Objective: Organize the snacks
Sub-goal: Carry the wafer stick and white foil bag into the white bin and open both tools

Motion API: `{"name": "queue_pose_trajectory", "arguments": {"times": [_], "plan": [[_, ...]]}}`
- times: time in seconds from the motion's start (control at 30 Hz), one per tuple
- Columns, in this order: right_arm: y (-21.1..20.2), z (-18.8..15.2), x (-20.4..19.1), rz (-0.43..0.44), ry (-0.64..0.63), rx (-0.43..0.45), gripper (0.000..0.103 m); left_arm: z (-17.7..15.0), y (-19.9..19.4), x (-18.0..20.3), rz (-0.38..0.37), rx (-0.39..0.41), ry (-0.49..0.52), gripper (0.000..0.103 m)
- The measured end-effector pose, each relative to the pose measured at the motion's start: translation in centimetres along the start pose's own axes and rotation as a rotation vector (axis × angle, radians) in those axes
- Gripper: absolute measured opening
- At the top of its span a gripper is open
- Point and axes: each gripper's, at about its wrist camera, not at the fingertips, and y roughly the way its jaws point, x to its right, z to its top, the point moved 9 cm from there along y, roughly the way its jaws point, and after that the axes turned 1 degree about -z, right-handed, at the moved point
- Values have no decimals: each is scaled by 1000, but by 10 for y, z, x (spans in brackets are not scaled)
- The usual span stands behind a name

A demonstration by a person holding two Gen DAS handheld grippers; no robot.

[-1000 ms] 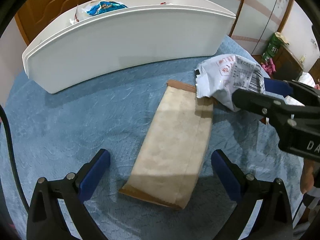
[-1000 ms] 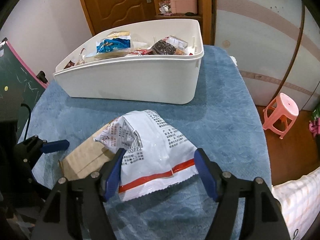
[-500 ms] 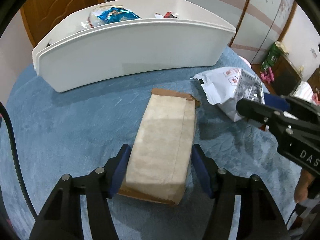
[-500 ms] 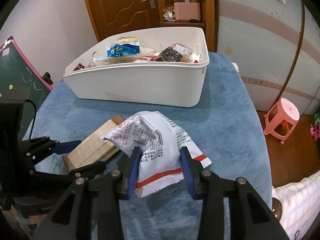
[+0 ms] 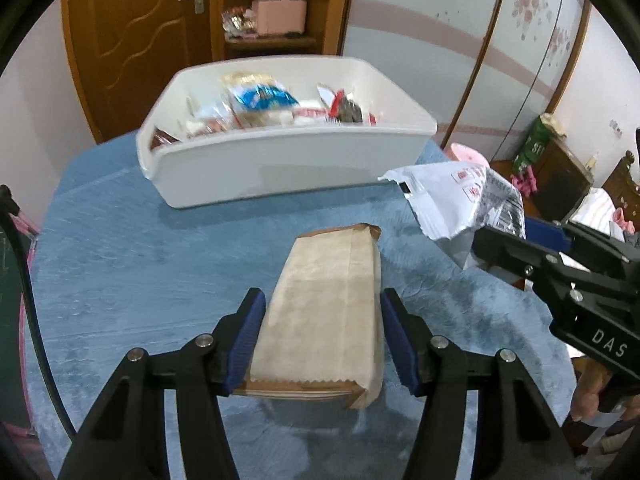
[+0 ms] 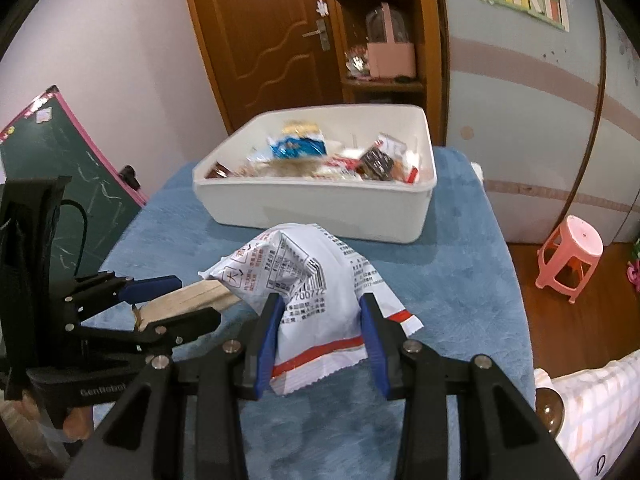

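My left gripper is shut on a flat brown paper packet and holds it lifted above the blue cloth. My right gripper is shut on a white printed snack bag, also raised off the cloth. The white bag shows at the right of the left wrist view; the brown packet shows at the left of the right wrist view. A white bin with several snack packs stands at the far side of the table; it also shows in the right wrist view.
The table is covered by a blue cloth. A green chalkboard leans at the left. A pink stool stands on the floor at the right. A wooden door and shelf are behind the bin.
Both grippers closed on their packs, the left on the brown packet and the right on the white bag, and lifted them off the cloth. Both views now look higher, into the bin.
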Motion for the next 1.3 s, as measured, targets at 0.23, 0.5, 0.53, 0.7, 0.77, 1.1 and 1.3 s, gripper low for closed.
{"name": "queue_pose_trajectory", "arguments": {"times": [0.23, 0.5, 0.53, 0.7, 0.77, 1.1, 1.3], "plan": [[-37, 17, -18, 8, -9, 83, 39, 10, -42, -7, 3, 76, -16, 57], [-68, 63, -17, 4, 15, 187, 39, 59, -86, -18, 10, 160, 1, 57], [-69, 71, -16, -11, 13, 202, 39, 70, -88, -20, 9, 171, 4, 57], [-64, 111, -9, -48, 23, 235, 39, 131, -100, -29, -6, 230, -2, 58], [-55, 132, -3, -50, 43, 242, 40, 160, -101, -33, -2, 258, 3, 58], [-2, 208, 31, -55, 164, 238, 40, 260, -42, -43, -10, 250, -14, 58], [39, 215, 50, -82, 213, 197, 40, 279, 15, -52, 16, 199, -42, 58]]}}
